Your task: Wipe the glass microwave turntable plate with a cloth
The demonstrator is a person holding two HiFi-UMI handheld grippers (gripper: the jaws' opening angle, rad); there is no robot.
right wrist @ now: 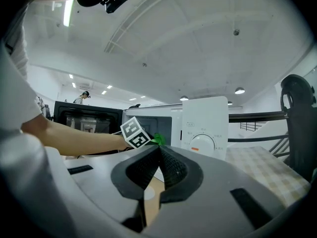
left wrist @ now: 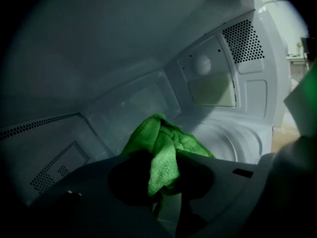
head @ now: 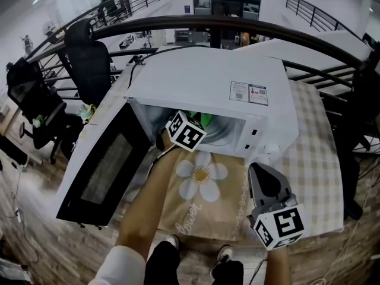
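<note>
The left gripper's point(left wrist: 161, 185) jaws are clamped on a bunched green cloth point(left wrist: 161, 145), which stands up between them and spills forward toward the back of the microwave's point(head: 208, 82) cavity. Just beyond and to the right of the cloth lies the glass turntable plate point(left wrist: 237, 140), seated on the cavity floor, its raised ring faintly catching the light. The right gripper's point(right wrist: 158, 150) jaws are pressed together with nothing between them, held outside the oven above the daisy-printed mat point(head: 202, 180), well apart from the plate. With the door point(head: 101, 171) swung open and the cloth inside, this looks like the wiping step itself. The scene would fit the cloth coming down onto the glass as well as lifting off after a pass. Any further wiping would call for the cloth's free fold pressed flat on the glass and swept round without knocking the plate off its seat. Whether the cloth touches the plate cannot be told, since the gripper's body covers its lower edge. The near part of the plate is hidden too, and the dim cavity shows no marks on the glass.
</note>
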